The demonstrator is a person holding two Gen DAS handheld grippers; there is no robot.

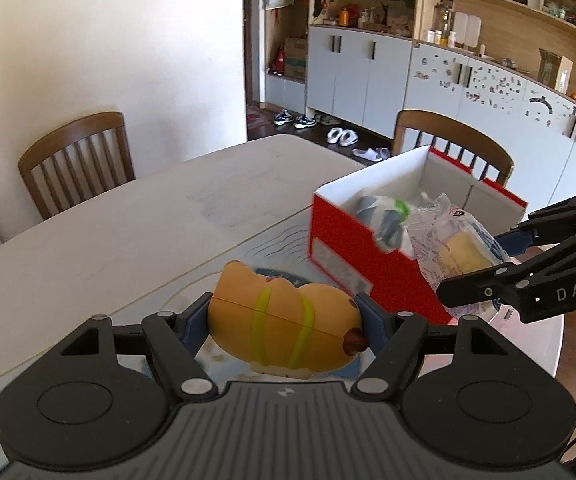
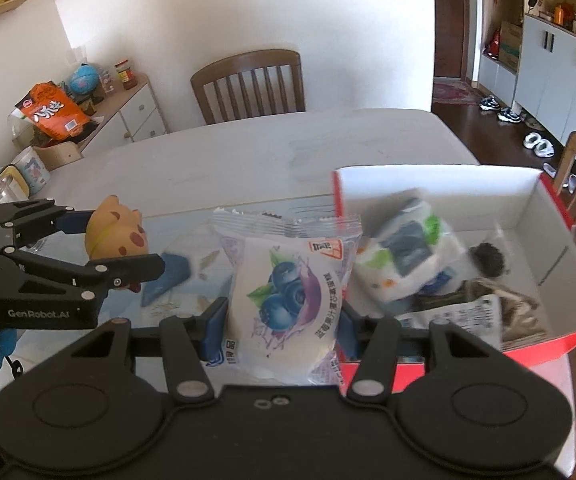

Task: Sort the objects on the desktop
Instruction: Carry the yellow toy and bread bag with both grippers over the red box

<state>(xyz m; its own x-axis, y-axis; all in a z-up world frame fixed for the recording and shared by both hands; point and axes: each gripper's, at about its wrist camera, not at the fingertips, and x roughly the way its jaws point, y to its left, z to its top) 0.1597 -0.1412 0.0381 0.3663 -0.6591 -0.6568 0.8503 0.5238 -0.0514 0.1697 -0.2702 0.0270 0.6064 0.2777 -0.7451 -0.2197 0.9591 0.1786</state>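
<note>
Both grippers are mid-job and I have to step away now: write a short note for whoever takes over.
Left gripper: shut on the orange plastic animal toy with yellow-green stripes, held above the table.
Right gripper: shut on the clear blueberry-print snack packet, at the near left corner of the red cardboard box with white inside.
Done: the box already holds a white, blue and green packet and other wrappers.
Left: put the snack packet away, then the toy; where the toy belongs cannot be told.

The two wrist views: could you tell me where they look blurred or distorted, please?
Left wrist view: the red cardboard box and its packets are smeared, the orange plastic toy stays sharp, and the cupboards curve. Right wrist view: the white tissue pack is smeared, the blueberry snack packet crisp.
</note>
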